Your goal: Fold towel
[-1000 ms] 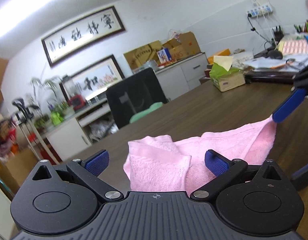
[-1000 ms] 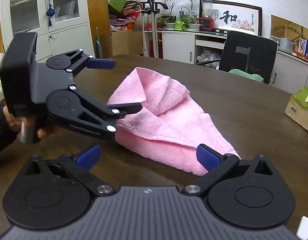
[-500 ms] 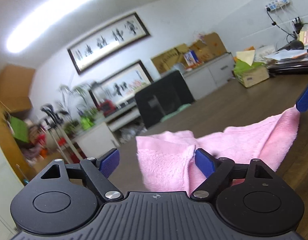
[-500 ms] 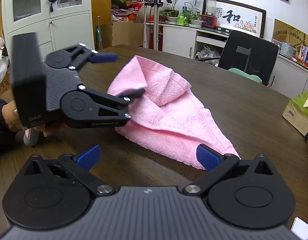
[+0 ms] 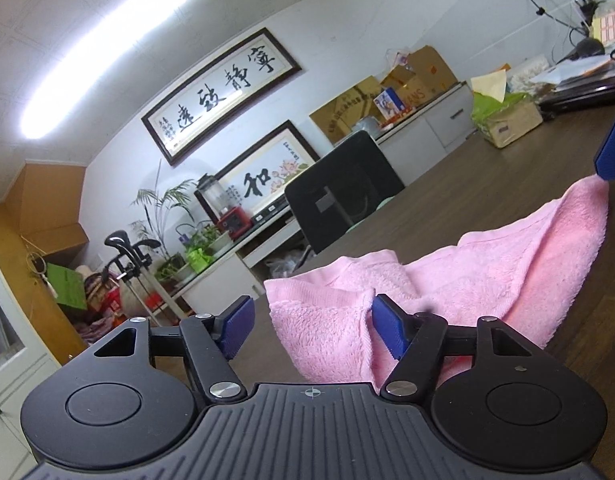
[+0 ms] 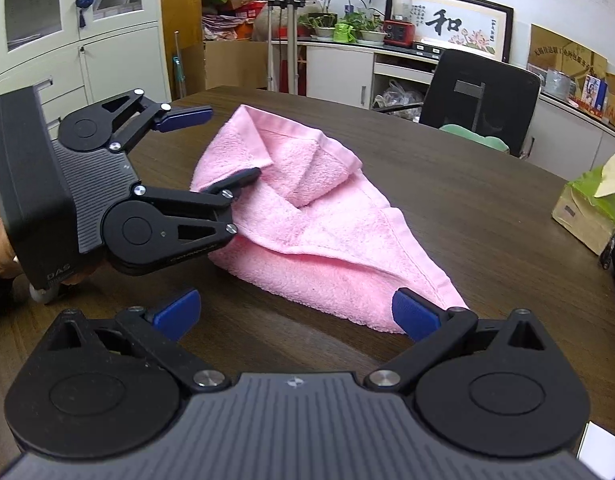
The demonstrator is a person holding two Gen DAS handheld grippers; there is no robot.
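Here: pink towel [image 6: 307, 220], loosely part-folded, on the dark table [image 6: 467, 184]; left gripper [image 6: 217, 146] spread wide at its left end, one finger [image 6: 235, 180] touching the folded corner, nothing clamped; right gripper [image 6: 295, 312] wide open at the near edge, its right pad [image 6: 411, 312] against the towel's tip, nothing pinched; black chair [image 6: 479, 96] behind; tissue box [image 6: 587, 216] right.
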